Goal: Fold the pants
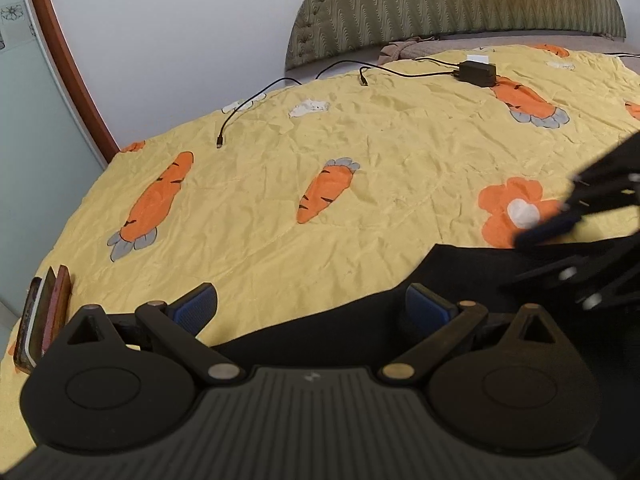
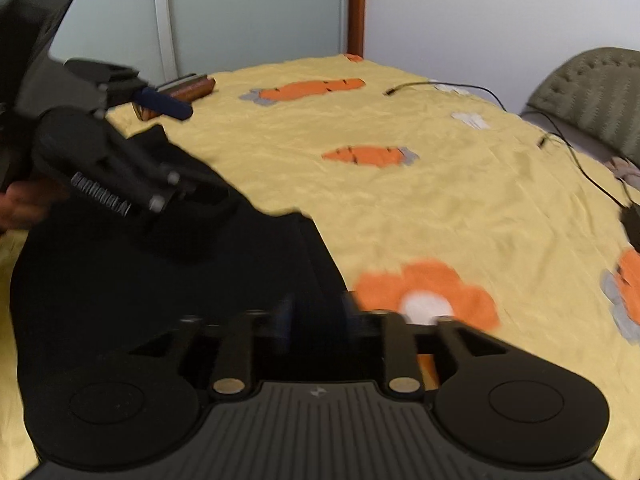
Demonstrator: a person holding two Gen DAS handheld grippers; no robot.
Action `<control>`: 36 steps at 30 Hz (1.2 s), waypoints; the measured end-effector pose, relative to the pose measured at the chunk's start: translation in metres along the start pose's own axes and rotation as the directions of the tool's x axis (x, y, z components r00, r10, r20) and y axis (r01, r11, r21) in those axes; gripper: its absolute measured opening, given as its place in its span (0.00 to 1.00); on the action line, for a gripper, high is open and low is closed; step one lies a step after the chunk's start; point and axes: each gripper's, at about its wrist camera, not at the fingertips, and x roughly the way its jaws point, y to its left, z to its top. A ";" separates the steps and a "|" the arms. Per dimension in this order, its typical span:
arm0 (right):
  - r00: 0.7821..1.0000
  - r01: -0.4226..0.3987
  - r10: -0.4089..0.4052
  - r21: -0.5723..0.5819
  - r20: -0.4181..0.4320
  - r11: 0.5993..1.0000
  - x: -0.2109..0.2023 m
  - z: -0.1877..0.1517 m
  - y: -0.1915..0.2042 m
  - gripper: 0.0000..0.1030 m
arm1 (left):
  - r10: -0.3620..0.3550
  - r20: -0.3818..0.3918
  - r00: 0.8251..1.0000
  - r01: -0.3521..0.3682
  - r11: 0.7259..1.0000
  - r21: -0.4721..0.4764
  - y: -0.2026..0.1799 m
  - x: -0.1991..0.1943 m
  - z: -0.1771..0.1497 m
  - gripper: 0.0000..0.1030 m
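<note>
Black pants [image 1: 460, 280] lie on a yellow carrot-print bedspread [image 1: 280, 180]. My left gripper [image 1: 312, 304] is open, its blue pads wide apart over the pants' edge, the right pad [image 1: 428, 304] above the black cloth. In the right wrist view the pants [image 2: 180, 280] fill the lower left. My right gripper [image 2: 316, 320] is blurred, its fingers close together with black cloth between them. The left gripper [image 2: 160, 120] shows at the upper left, open above the pants. The right gripper shows at the right edge of the left wrist view [image 1: 580, 232].
A black power adapter [image 1: 476, 72] with cables [image 1: 240, 112] lies near the padded headboard [image 1: 460, 8]. Phones or slim cases [image 1: 44, 320] stand at the bed's left edge. A wooden door frame [image 1: 68, 64] and wall lie beyond.
</note>
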 end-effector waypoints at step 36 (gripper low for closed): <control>0.961 0.276 -0.255 0.264 -0.111 0.924 -0.119 -0.120 -0.023 0.15 | 0.049 -0.067 0.997 -0.046 0.998 0.038 0.051 -0.010 -0.079 1.00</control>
